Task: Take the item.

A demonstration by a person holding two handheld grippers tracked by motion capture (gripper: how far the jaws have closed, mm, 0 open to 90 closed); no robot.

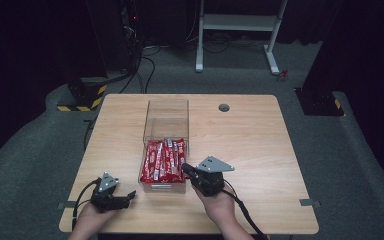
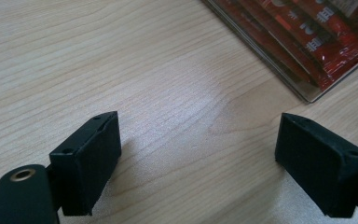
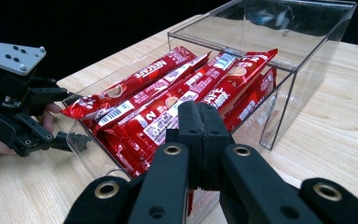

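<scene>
A clear acrylic box (image 1: 167,103) with two compartments stands on the wooden table. Several red Nescafe sachets (image 1: 164,160) lie in its near compartment. My right gripper (image 1: 184,168) is at the box's near right corner with its jaws pressed together and nothing between them. In the right gripper view those shut jaws (image 3: 200,116) point at the sachets (image 3: 168,93) behind the box wall (image 3: 307,70). My left gripper (image 1: 129,197) rests on the table left of the box, open. The left gripper view has its jaws (image 2: 198,135) spread wide over bare wood, with the sachets (image 2: 307,32) at the upper right.
A round cable hole (image 1: 224,107) sits in the tabletop (image 1: 250,140) behind and right of the box. My left gripper (image 3: 18,116) and a hand lie across from the box. A white desk frame (image 1: 237,22) stands on the carpet beyond the table.
</scene>
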